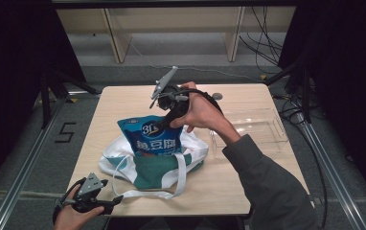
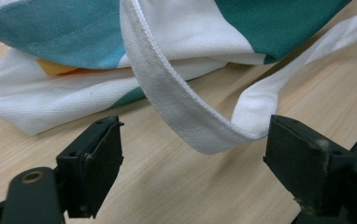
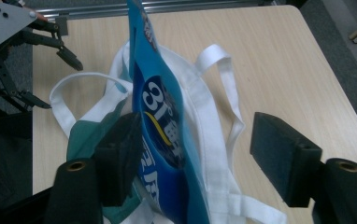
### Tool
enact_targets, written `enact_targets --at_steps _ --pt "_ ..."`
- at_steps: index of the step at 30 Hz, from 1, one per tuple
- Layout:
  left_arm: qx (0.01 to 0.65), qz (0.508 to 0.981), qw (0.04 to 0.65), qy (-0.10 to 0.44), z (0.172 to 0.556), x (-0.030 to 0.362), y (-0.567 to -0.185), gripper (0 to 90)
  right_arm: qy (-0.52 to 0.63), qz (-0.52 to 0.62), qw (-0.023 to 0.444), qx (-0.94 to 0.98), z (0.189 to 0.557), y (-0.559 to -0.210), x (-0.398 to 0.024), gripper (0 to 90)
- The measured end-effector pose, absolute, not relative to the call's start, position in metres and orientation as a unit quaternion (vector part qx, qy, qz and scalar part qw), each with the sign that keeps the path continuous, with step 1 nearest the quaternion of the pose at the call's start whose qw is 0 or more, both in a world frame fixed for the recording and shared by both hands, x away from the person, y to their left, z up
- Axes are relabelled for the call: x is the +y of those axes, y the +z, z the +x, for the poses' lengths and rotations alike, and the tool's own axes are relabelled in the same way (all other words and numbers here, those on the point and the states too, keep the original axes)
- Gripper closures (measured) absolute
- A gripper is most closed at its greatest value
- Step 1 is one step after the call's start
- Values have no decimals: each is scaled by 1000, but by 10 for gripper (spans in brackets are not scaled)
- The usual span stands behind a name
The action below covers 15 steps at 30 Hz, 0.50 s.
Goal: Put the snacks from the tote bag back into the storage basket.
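Glossy blue pouch upright in cloth tote.

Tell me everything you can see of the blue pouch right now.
The blue pouch is a glossy, flexible packet with white characters and a round "3" emblem. It stands upright with its lower part inside the green-and-white cloth bag near the middle of the wooden table. The right claw straddles its top: one pad lies against the pouch's side, the other stands clear, so the jaws are open. The pouch looks sealed and undamaged.
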<state>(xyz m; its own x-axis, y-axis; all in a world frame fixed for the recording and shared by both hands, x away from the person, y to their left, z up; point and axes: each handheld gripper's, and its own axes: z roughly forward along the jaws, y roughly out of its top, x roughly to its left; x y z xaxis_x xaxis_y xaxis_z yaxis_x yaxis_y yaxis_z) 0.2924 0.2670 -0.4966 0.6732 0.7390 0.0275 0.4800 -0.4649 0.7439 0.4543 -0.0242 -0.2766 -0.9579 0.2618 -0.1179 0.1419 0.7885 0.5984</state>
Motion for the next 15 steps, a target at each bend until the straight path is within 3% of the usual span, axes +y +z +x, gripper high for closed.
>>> enact_targets --at_steps 5,15 --pt "365 835 370 182 293 266 -497 185 290 81 90 949 457 -281 -12 475" --pt "350 843 362 189 295 269 -497 191 259 77 69 960 458 -290 0 620"
